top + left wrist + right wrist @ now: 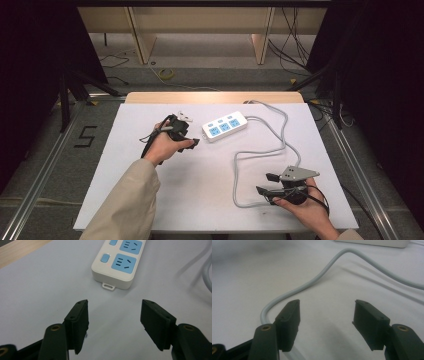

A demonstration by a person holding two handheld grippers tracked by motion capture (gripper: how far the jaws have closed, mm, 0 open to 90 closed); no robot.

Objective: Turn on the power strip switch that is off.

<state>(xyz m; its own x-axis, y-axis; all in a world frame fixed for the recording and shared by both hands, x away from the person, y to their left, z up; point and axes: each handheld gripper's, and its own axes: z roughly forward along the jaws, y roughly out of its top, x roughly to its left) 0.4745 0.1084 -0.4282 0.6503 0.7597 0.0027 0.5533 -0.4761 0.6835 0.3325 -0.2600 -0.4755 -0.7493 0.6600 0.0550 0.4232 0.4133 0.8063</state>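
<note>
High view puts the white table (150, 200) under me, the power strip (225, 126) lying slantwise just beyond my left gripper (189, 145), jaws spread and empty. My right gripper (267, 183), also gaping, sits by the grey cord (317, 280).

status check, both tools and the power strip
Left tool open, empty, facing the power strip. Right tool open, empty, over the grey cable loop. Nothing between left tool and strip.
</note>
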